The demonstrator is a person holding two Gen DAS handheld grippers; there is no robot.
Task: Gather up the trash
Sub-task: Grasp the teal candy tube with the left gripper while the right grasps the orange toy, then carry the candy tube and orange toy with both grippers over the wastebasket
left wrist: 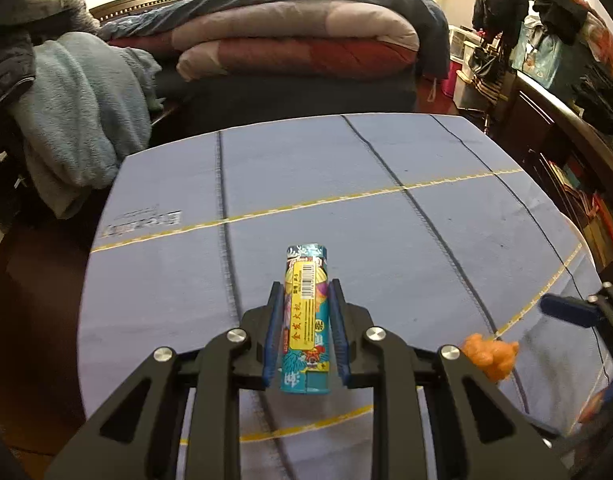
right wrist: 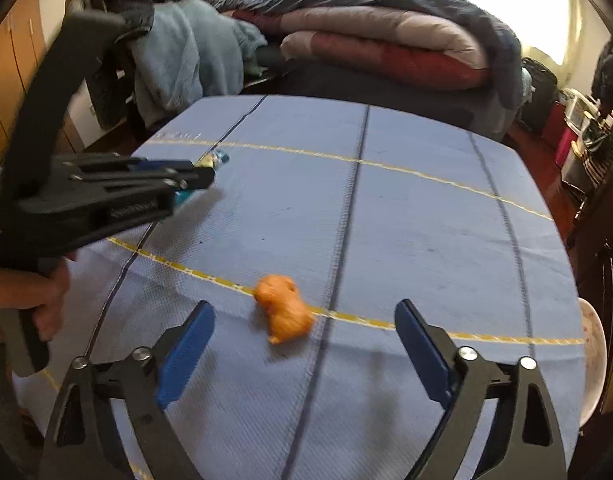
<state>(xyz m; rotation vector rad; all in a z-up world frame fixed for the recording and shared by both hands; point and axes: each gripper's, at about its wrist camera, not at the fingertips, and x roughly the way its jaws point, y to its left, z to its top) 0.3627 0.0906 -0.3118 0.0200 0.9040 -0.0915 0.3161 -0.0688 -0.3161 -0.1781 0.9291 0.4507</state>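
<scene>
Left wrist: left tool [left wrist: 305, 292] clamps lighter [left wrist: 305, 320]; spread right tool [right wrist: 302, 312] flanks orange wad [right wrist: 283, 308]

The left wrist view looks forward from just behind the left hand-held gripper [left wrist: 306, 300], low over the near edge of the surface [left wrist: 346, 168], facing its far edge and the bed [left wrist: 298, 40] beyond. The right wrist view sits behind the right hand-held gripper [right wrist: 304, 320], also near the near edge, facing the same far edge and bed [right wrist: 386, 40], angled slightly leftward so that the left hand-held gripper [right wrist: 194, 176] enters at its left side. Both views share the blue cloth top, the crumpled orange scrap [left wrist: 490, 354] [right wrist: 284, 314], and the bedding behind.
</scene>
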